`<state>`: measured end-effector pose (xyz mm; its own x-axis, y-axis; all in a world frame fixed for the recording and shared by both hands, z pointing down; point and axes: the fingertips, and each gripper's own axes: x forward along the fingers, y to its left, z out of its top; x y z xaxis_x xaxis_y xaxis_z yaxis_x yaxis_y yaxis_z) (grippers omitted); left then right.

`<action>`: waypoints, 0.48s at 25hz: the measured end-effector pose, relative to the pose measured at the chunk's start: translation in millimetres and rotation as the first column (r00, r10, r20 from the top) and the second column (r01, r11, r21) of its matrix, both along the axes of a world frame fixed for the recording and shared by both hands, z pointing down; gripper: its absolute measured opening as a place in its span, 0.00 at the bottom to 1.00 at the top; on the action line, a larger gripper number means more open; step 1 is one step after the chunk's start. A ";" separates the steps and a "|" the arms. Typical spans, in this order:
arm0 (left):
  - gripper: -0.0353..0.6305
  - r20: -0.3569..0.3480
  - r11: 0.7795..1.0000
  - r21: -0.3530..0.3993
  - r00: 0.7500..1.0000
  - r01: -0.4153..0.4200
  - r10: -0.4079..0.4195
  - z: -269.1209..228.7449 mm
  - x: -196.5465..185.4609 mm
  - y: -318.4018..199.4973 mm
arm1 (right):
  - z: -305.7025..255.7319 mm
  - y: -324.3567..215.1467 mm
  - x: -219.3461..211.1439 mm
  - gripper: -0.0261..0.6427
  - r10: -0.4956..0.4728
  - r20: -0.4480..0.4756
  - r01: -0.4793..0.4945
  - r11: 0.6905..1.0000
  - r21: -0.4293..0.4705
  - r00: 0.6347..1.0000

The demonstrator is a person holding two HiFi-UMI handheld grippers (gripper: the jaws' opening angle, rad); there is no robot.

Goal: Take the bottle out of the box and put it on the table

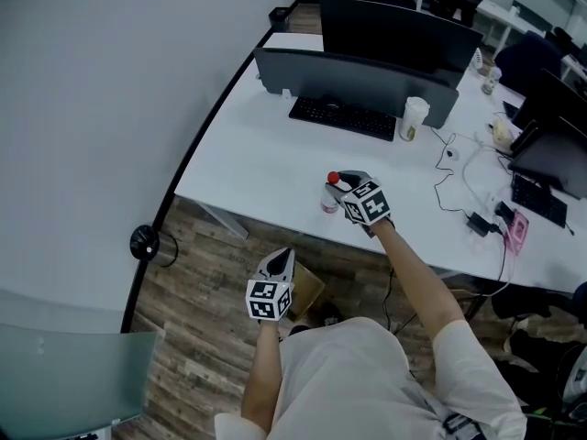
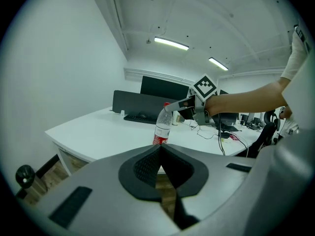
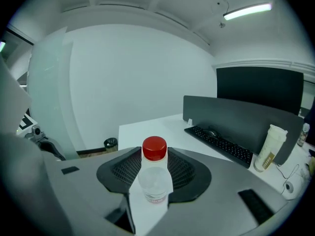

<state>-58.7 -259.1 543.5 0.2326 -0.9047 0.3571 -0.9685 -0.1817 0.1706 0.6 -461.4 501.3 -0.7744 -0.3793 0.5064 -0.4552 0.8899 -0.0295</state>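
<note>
A clear plastic bottle (image 1: 329, 197) with a red cap and red label stands upright on the white table (image 1: 248, 168), close to its front edge. My right gripper (image 1: 343, 184) is shut on the bottle's upper part; in the right gripper view the bottle (image 3: 155, 178) sits between the two pads with its cap above them. From the left gripper view I see the bottle (image 2: 162, 126) and the right gripper (image 2: 178, 105) at its top. My left gripper (image 1: 281, 260) hangs shut and empty above the cardboard box (image 1: 309, 291) on the floor, its jaws (image 2: 160, 149) closed together.
Behind the bottle lie a black keyboard (image 1: 342, 115), a grey divider panel (image 1: 348, 77), a dark monitor (image 1: 399, 33) and a paper cup (image 1: 413, 117). Cables (image 1: 457, 174) trail across the table's right side. A round black object (image 1: 144, 242) sits on the wooden floor.
</note>
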 end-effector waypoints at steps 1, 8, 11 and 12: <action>0.07 -0.002 1.000 0.007 1.000 0.009 -0.009 -3.3 -3.3 0.3 | -0.1 -0.7 0.8 0.35 0.017 -0.003 -0.017 1.000 0.003 1.000; 0.07 -0.041 0.997 0.052 0.998 0.054 -0.052 -22.4 -16.6 12.8 | -7.9 24.1 17.9 0.40 0.138 0.014 -0.138 0.990 0.033 0.990; 0.07 -0.048 0.996 0.067 0.998 0.053 -0.050 -27.3 -14.8 16.4 | -4.9 51.4 24.7 0.40 0.170 0.039 -0.170 0.985 0.008 0.985; 0.07 -0.056 0.996 0.071 0.997 0.056 -0.052 -28.9 -13.2 19.4 | -3.3 61.8 26.8 0.40 0.179 0.044 -0.179 0.984 0.001 0.983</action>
<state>-71.9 -239.7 514.7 0.1998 -0.9396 0.2780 -0.9670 -0.1432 0.2108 27.4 -399.6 498.0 -0.7148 -0.5165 0.4715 -0.6057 0.7942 -0.0484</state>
